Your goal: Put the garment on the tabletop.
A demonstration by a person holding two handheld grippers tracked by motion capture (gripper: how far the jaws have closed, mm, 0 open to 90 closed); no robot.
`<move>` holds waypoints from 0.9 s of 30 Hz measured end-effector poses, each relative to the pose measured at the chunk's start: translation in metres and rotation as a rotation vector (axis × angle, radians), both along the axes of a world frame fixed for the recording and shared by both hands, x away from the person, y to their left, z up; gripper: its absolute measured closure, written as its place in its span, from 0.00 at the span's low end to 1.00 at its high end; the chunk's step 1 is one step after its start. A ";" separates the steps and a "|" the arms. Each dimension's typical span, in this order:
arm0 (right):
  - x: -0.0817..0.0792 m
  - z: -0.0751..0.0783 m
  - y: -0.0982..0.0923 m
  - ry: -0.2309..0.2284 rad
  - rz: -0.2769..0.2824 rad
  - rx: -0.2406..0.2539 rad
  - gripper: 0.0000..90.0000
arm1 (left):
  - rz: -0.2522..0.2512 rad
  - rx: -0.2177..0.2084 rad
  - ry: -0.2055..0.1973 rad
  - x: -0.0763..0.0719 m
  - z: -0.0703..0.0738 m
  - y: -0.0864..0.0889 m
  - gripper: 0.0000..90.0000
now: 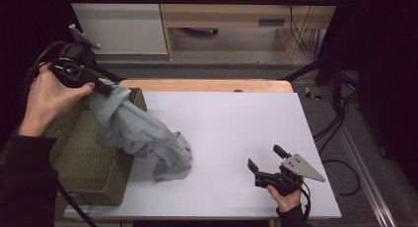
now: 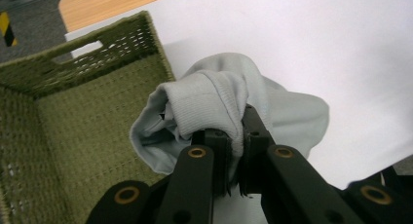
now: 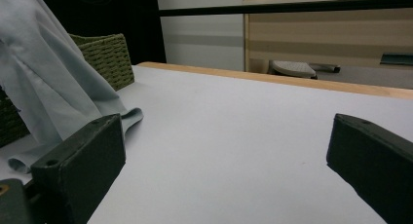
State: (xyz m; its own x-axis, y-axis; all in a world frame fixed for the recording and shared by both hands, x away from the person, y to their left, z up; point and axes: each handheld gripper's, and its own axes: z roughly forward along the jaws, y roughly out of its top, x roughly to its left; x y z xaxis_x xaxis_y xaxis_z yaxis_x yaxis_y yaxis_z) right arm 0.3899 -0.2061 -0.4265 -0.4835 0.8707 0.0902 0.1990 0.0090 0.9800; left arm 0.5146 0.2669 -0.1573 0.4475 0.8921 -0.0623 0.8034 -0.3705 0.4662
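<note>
**Grey garment pinched up over the basket, other gripper parked**

So here's where I'm at. My left gripper (image 1: 107,89) is up at the far left of the table, over the far end of the green woven basket (image 1: 88,158). Its jaws are clamped tight on a bunched fold of the light grey garment (image 1: 143,135). In the left gripper view you can see the ribbed bit of the garment (image 2: 209,104) squeezed right between the two black jaws, with fabric puffing out above and to both sides of them. The basket (image 2: 73,117) sits below and to the left there, and it's open on top with a handle slot in its far wall.

The garment hangs down from my grip, drapes over the right edge of the basket and spills onto the white table top (image 1: 236,128). The low end lies crumpled on the table just right of the basket, so it's partly lifted and partly resting on the surface.

My right gripper (image 1: 266,158) is low at the near right of the table, well apart from the garment. Its jaws stand wide with nothing between them. In the right gripper view it's just bare table (image 3: 234,151) between the two jaws, with the hanging garment (image 3: 53,83) and the basket (image 3: 104,58) off to the left.

My left hand (image 1: 47,101) is wrapped round the body of its gripper.
</note>
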 end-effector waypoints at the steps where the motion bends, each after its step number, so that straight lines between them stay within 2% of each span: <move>1: 0.000 0.000 0.000 0.005 -0.004 0.002 0.01 | -0.010 -0.003 -0.002 0.000 0.001 -0.003 0.94; 9: 0.000 -0.001 -0.002 0.014 -0.002 0.003 0.01 | -0.087 -0.003 -0.018 -0.005 0.008 -0.037 0.94; 14: -0.001 0.000 -0.003 0.010 0.001 -0.003 0.01 | -0.143 -0.010 -0.038 -0.011 0.015 -0.064 0.94; 22: -0.002 0.001 -0.003 0.012 -0.005 0.005 0.01 | -0.249 0.008 -0.064 -0.019 0.026 -0.109 0.94; 27: -0.002 0.001 -0.003 0.007 0.000 0.008 0.01 | -0.283 0.006 -0.090 -0.022 0.031 -0.129 0.94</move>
